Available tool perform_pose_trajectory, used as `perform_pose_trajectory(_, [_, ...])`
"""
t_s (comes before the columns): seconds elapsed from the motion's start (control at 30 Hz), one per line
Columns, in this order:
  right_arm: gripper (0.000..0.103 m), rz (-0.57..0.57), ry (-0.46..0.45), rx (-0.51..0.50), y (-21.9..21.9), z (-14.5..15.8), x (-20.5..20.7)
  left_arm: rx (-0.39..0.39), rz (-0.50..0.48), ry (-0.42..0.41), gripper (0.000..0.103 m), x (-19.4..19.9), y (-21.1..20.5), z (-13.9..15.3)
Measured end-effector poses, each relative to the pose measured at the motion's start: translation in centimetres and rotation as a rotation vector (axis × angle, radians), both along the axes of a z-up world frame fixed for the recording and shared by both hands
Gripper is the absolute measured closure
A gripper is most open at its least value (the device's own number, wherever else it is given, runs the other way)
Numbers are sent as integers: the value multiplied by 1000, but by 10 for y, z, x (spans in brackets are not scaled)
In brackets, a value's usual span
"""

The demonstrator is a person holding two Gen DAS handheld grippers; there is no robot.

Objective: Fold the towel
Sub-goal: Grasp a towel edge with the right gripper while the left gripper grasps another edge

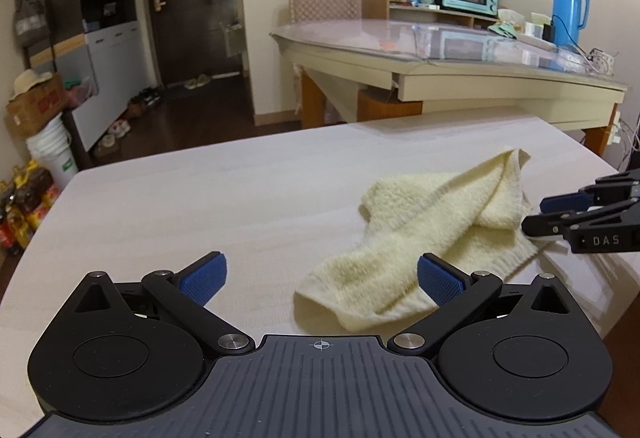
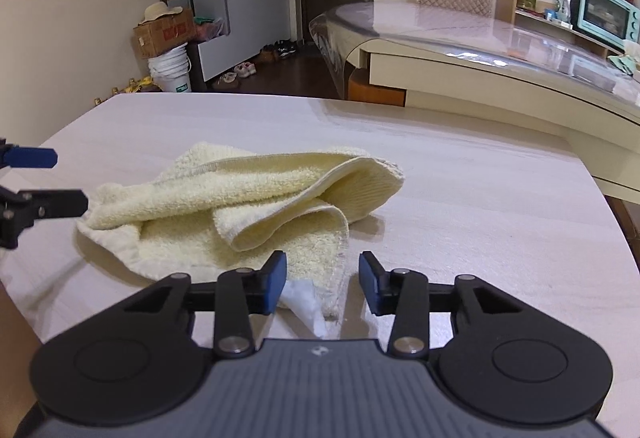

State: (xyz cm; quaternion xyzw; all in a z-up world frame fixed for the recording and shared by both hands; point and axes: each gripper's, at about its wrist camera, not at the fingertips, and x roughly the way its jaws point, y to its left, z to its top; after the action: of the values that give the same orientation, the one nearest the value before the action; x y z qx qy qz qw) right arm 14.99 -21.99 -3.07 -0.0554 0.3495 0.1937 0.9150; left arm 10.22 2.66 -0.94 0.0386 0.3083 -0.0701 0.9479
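The towel (image 1: 432, 242) lies crumpled on the pale counter (image 1: 200, 198), its long axis running from the left gripper (image 1: 320, 280) to the counter's far right edge. Bare counter spreads wide to its left and beyond. The left fingers stand wide apart, one beside the towel's near end. The right gripper (image 2: 323, 280) has its fingers partly apart, unclamped, around a corner with a white tag (image 2: 308, 304).

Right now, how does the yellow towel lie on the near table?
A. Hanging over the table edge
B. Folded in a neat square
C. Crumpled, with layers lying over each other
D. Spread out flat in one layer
C: the towel lies bunched on the table, with one rolled layer draped over another, and its edges run crooked, in the right wrist view and in the left wrist view alike.
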Motion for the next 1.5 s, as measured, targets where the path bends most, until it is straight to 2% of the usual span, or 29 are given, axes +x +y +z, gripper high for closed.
perform_pose_trajectory(0.1, [61,4,2,8,2,-1,4,-14,-23,1,0,5,3,-1])
perform_pose_trajectory(0.13, [66,5,3,10,2,-1,5,-15,-30,1,0,7,4,-1])
perform_pose_trajectory(0.2, [78,15,7,17,2,0,7,-12,-47,-3,0,10,5,-1])
perform_pose_trajectory(0.23, [95,20,11,20,2,0,8,-10,-57,-4,0,11,5,-1])
perform_pose_trajectory(0.27, [97,25,15,23,2,0,9,-7,-70,-5,0,14,6,-1])
perform_pose_trajectory(0.47, [99,31,-4,42,-7,10,-4,3,-193,-23,0,27,3,8])
perform_pose_trajectory(0.67, [99,19,-16,84,-31,32,-40,24,-477,-36,0,50,-31,27])
perform_pose_trajectory(0.83, [99,-2,5,99,-41,32,-60,61,-707,-15,3,67,-76,28])
perform_pose_trajectory(0.9, [99,-13,9,103,-44,31,-64,91,-794,1,14,70,-97,25])
perform_pose_trajectory(0.93, [99,-18,10,105,-45,30,-65,108,-823,14,33,71,-106,23])
perform_pose_trajectory(0.97, [99,-21,12,107,-46,29,-66,127,-854,26,39,72,-116,21])
perform_pose_trajectory(1.1, [99,-31,13,116,-49,27,-68,153,-955,43,40,68,-143,16])
perform_pose_trajectory(1.13, [99,-32,16,119,-50,26,-68,161,-978,46,43,67,-148,14])
perform_pose_trajectory(1.2, [99,-32,19,120,-51,24,-68,191,-1020,55,54,65,-159,11])
perform_pose_trajectory(1.23, [99,-30,19,120,-52,24,-68,207,-1032,64,66,65,-164,9])
perform_pose_trajectory(1.27, [99,-30,20,121,-52,23,-68,216,-1044,75,82,68,-168,6])
perform_pose_trajectory(1.3, [99,-31,20,121,-53,22,-68,219,-1060,87,92,70,-171,4])
perform_pose_trajectory(1.33, [99,-31,20,122,-54,22,-68,223,-1076,99,97,72,-175,1])
perform_pose_trajectory(1.43, [99,-37,19,128,-57,20,-68,215,-1078,94,99,75,-175,0])
perform_pose_trajectory(1.5, [99,-42,15,134,-60,20,-70,174,-1002,56,99,79,-162,8])
